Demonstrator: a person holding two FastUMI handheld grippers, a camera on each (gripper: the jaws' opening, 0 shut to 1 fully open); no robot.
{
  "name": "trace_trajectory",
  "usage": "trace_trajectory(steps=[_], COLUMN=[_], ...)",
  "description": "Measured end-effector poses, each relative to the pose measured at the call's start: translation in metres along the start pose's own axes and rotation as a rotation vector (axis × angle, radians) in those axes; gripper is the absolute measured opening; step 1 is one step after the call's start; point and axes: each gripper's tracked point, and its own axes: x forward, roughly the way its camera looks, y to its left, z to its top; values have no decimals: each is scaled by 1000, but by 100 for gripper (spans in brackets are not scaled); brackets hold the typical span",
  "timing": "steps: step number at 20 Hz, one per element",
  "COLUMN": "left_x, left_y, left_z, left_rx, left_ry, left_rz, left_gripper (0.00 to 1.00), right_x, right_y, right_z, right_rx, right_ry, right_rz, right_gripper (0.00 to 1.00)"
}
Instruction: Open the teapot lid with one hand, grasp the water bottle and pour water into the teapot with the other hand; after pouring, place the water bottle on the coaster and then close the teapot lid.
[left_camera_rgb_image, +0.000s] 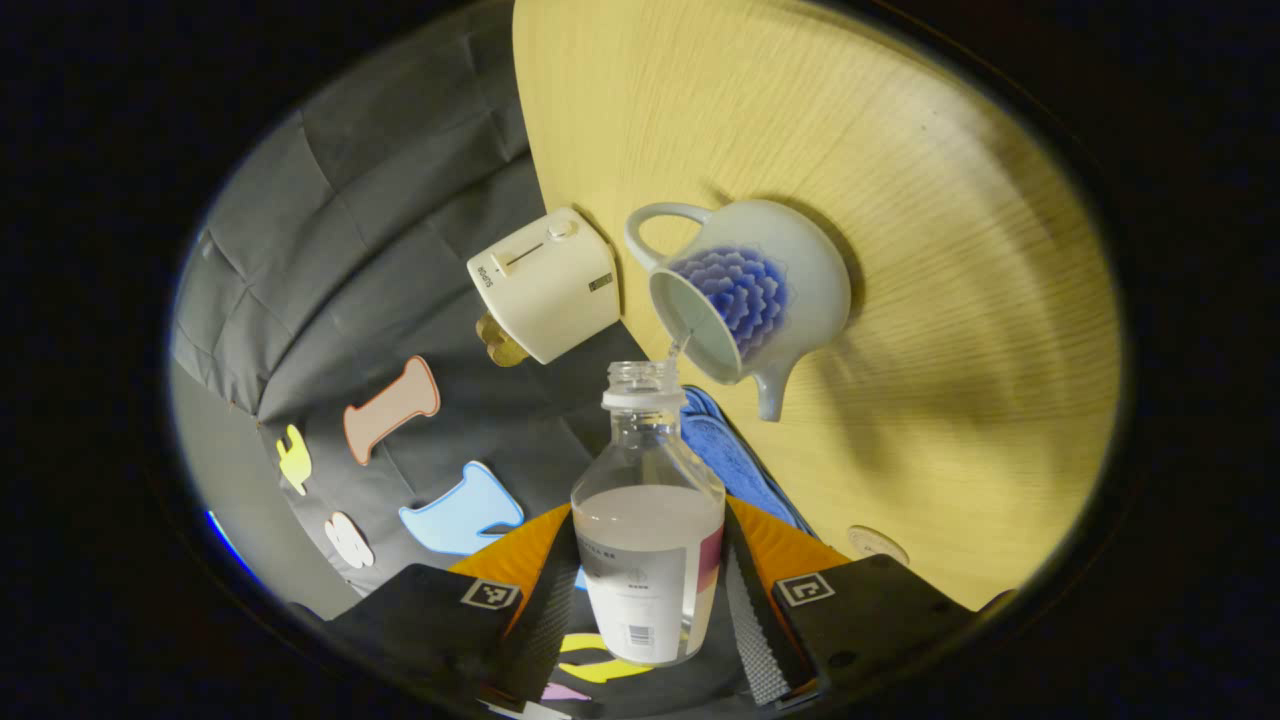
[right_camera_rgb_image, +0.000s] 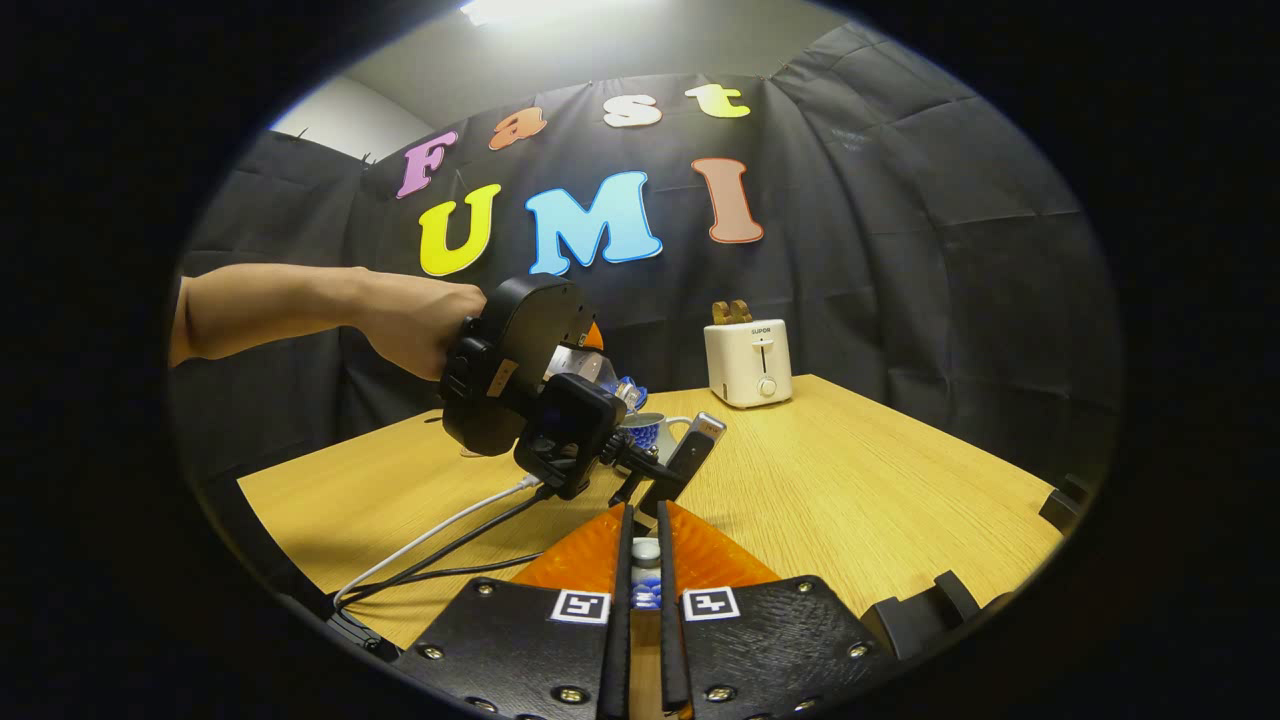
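In the left gripper view my left gripper (left_camera_rgb_image: 650, 525) is shut on a clear water bottle (left_camera_rgb_image: 650, 560) with a white label, about half full. The uncapped bottle is tipped toward the pale teapot (left_camera_rgb_image: 750, 290) with a blue flower pattern, and a thin stream of water (left_camera_rgb_image: 678, 346) runs into its open mouth. In the right gripper view my right gripper (right_camera_rgb_image: 643, 518) is shut on the small teapot lid (right_camera_rgb_image: 646, 560), held up off the table. Beyond it a hand (right_camera_rgb_image: 410, 330) tilts the bottle (right_camera_rgb_image: 590, 365) over the partly hidden teapot (right_camera_rgb_image: 648, 430).
A cream toaster (right_camera_rgb_image: 748, 362) stands at the back of the wooden table (right_camera_rgb_image: 880, 480). In the left gripper view a blue cloth (left_camera_rgb_image: 730, 455) lies on the table near the teapot, and a round coaster (left_camera_rgb_image: 878, 545) lies beside it. Cables (right_camera_rgb_image: 450, 540) trail over the table's near left.
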Motion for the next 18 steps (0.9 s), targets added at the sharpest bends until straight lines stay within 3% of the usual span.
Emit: trace_trajectory(steps=[18], left_x=[-4], left_y=[12], left_z=[3], left_rx=[70], left_ry=[-5], left_rz=[29], left_gripper=[84], right_x=[-1], right_y=[-3], right_z=[-1], right_rx=[-3], right_ry=[3], right_rz=[-5], right_gripper=[12])
